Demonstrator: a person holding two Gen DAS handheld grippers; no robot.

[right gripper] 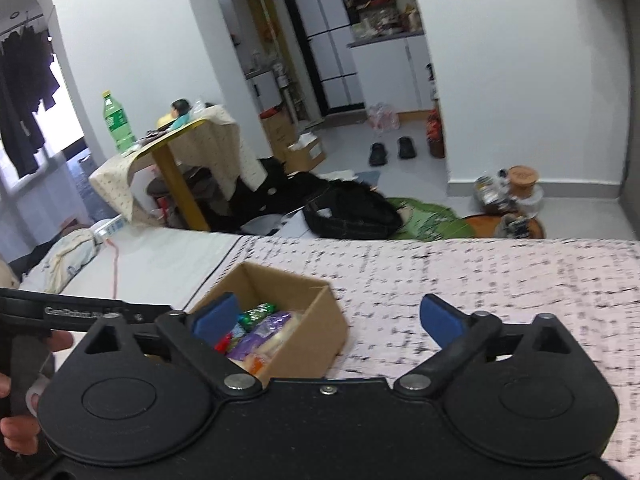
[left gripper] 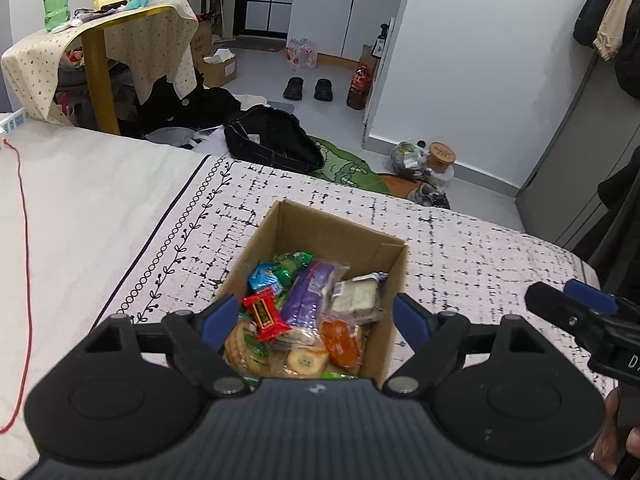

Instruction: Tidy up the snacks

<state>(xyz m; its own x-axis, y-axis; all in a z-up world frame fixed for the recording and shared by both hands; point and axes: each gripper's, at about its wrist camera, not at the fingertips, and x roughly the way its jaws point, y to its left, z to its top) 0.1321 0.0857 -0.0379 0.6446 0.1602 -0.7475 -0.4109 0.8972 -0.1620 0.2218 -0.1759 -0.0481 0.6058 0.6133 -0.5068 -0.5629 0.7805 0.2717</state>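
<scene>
An open cardboard box (left gripper: 352, 236) stands on the patterned bedspread, filled with wrapped snacks: a red packet (left gripper: 266, 317), a purple pack (left gripper: 308, 296), a white wrapped cake (left gripper: 356, 296), an orange one (left gripper: 340, 342). My left gripper (left gripper: 314, 318) hangs just above the box with its blue pads wide apart and nothing between them. In the right wrist view the same box (right gripper: 316, 328) lies low and left. My right gripper (right gripper: 330, 318) is open and empty beside it, its left pad over the box's near corner. The right gripper also shows at the edge (left gripper: 576, 304) of the left wrist view.
The bedspread (right gripper: 500, 272) stretches to the right of the box. A red cable (left gripper: 24, 240) runs down the white sheet at left. Beyond the bed's edge lie a black bag (left gripper: 272, 140), shoes and a draped side table (left gripper: 120, 36) with a green bottle.
</scene>
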